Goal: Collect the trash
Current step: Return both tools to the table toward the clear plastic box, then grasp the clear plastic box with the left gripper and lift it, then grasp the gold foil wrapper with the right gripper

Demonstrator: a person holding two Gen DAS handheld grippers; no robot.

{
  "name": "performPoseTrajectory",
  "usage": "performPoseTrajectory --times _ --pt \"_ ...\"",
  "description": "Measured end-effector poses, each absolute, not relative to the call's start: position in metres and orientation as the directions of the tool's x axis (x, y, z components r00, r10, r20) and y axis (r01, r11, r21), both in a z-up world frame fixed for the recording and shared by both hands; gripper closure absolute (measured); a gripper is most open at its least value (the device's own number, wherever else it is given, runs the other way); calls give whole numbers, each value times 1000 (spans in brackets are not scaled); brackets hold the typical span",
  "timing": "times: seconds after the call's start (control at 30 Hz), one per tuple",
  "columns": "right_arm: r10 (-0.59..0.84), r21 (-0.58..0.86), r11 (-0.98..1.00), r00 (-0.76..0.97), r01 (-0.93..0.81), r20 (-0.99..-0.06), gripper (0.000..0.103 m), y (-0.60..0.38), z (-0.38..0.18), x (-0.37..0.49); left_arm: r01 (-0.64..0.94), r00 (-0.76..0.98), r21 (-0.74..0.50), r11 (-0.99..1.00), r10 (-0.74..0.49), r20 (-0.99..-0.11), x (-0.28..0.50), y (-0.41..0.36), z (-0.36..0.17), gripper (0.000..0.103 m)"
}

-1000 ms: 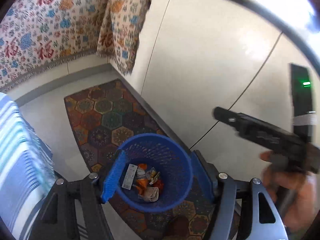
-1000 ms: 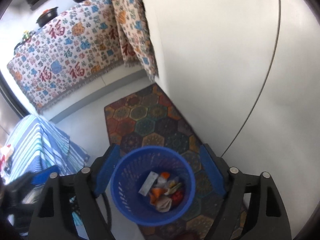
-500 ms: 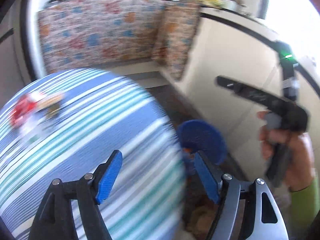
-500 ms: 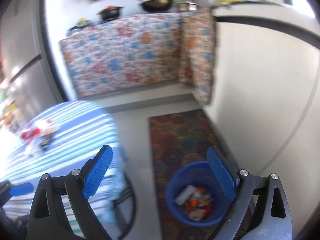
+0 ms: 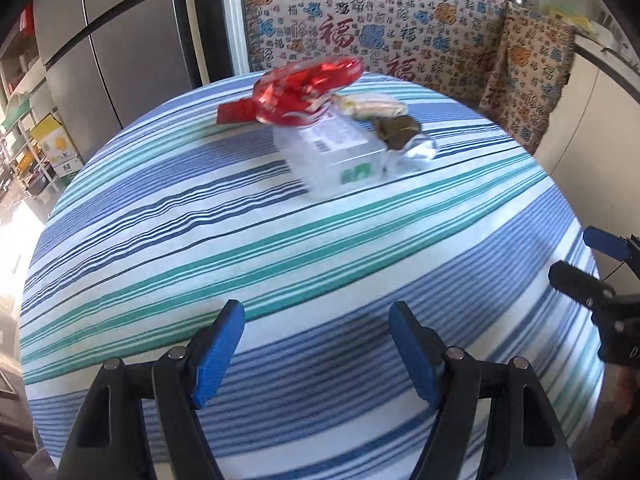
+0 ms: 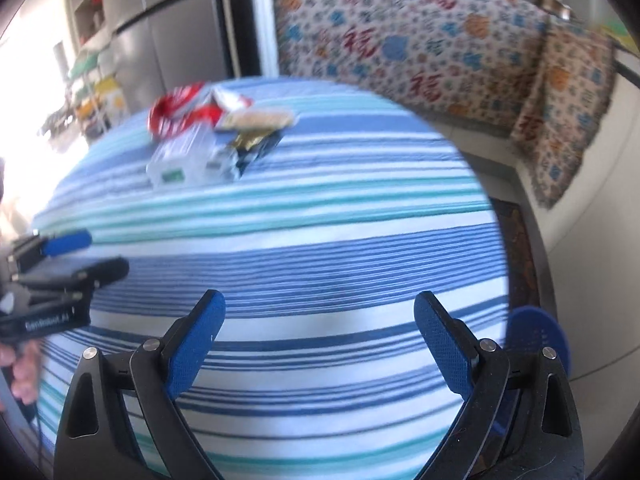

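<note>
A heap of trash lies at the far side of the round striped table [image 5: 280,240]: a red wrapper [image 5: 304,88], a clear plastic box [image 5: 332,152], a pale wrapper [image 5: 372,106], a brown wrapper [image 5: 400,130] and silver foil [image 5: 416,152]. My left gripper [image 5: 316,308] hovers open over the near cloth, well short of the heap, nothing between its fingers. My right gripper [image 6: 320,296] is also open and empty above the table. In the right wrist view the red wrapper [image 6: 176,114] and clear box [image 6: 180,160] are far left. The blue bin [image 6: 536,336] peeks out past the table's right edge.
A patterned cloth [image 5: 360,20] drapes the counter behind the table, with pans on top. A grey fridge [image 5: 120,40] stands at the back left beside shelves with boxes. A patterned rug [image 6: 520,240] lies on the floor right of the table. White cabinets [image 5: 580,128] are at the right.
Both grippers swung from above the blue bin on the floor to over the striped table. The bin left the left wrist view. The trash heap came into view. Both jaws stand a little wider.
</note>
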State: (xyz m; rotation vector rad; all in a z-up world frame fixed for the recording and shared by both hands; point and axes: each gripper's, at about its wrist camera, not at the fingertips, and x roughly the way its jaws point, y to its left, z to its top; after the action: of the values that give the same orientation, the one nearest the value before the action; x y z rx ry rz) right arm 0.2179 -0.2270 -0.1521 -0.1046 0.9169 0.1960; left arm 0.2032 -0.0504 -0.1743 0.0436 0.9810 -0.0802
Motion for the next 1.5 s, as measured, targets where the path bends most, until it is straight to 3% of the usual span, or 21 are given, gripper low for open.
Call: performPoseTrajectory --times 0.17,0.5,0.8,0.83,0.9,1.27,1.5 --pt "108 -19 976 556 -217 -824 7 -219 -165 231 84 563 3 996 -45 -825 208 -46 -175 16" --pt "111 -17 974 543 -226 -832 7 -219 -172 237 77 623 -86 993 -115 -774 256 -62 -146 16" --pt "138 -12 966 553 -259 -822 7 -214 -175 230 -24 586 12 1000 23 -810 329 -78 -158 16" --pt "141 -8 966 552 -259 -822 7 -215 -175 230 -25 589 24 999 34 -808 330 -78 -159 20" --pt "141 -8 966 551 -259 -822 7 -217 -174 230 -8 596 7 1000 10 -803 323 -74 -158 33" --pt "139 -6 967 551 -253 -823 6 -218 -174 229 185 546 0 983 -103 -832 213 -38 -153 33" --pt "154 19 971 559 -239 -815 7 -214 -172 237 181 578 8 984 -99 -810 179 -20 -155 33"
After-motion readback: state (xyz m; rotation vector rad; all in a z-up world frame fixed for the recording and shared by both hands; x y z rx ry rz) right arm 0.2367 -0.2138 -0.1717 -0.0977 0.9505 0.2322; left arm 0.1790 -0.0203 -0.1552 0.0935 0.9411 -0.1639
